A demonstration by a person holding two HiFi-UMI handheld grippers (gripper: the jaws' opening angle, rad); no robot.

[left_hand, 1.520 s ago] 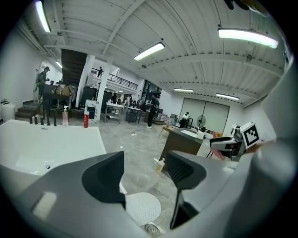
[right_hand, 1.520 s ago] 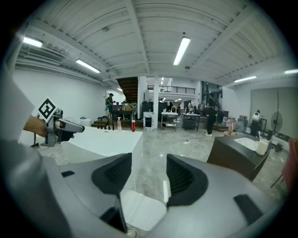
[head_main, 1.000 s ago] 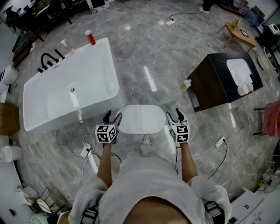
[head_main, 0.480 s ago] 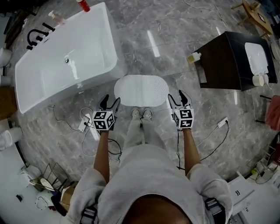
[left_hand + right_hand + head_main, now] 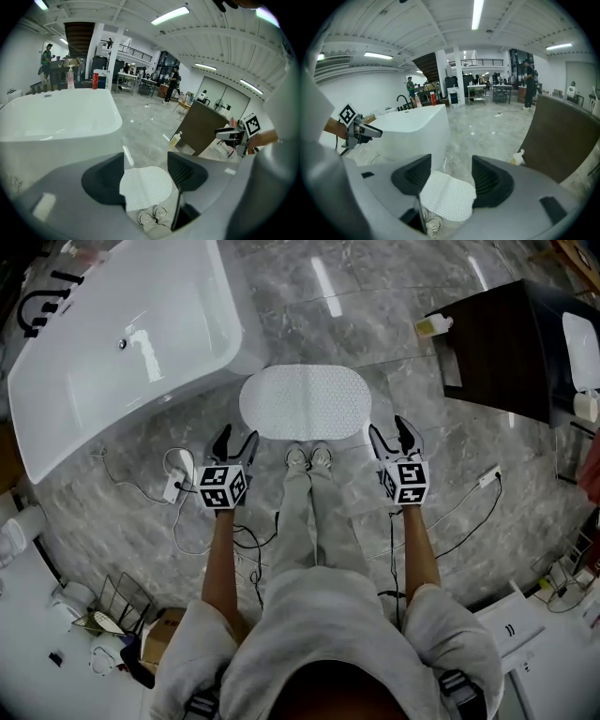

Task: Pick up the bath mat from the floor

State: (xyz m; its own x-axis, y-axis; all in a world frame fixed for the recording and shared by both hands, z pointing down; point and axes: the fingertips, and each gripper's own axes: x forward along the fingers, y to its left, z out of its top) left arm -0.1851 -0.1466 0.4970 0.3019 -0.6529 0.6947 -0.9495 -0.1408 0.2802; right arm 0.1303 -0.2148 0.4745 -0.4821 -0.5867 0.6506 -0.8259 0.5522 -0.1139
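A white oval bath mat (image 5: 306,401) with a dotted texture lies flat on the grey marble floor, just beyond the person's shoes (image 5: 308,458). My left gripper (image 5: 234,442) hovers open off the mat's near left corner, nothing between its jaws. My right gripper (image 5: 395,438) hovers open off the near right corner, also empty. In the left gripper view the mat (image 5: 145,186) shows through the gap between the jaws, far below. The right gripper view frames the mat (image 5: 449,196) the same way. Neither gripper touches it.
A white bathtub (image 5: 112,343) stands at the mat's left, a dark cabinet (image 5: 506,348) at its right with a soap bottle (image 5: 433,325) at its foot. Cables and a power strip (image 5: 174,487) lie on the floor by my left gripper; another cable (image 5: 473,493) runs right.
Both grippers have dropped toward the floor, staying either side of the mat's near edge. The head has tipped further down, so the mat sits higher in the head view.
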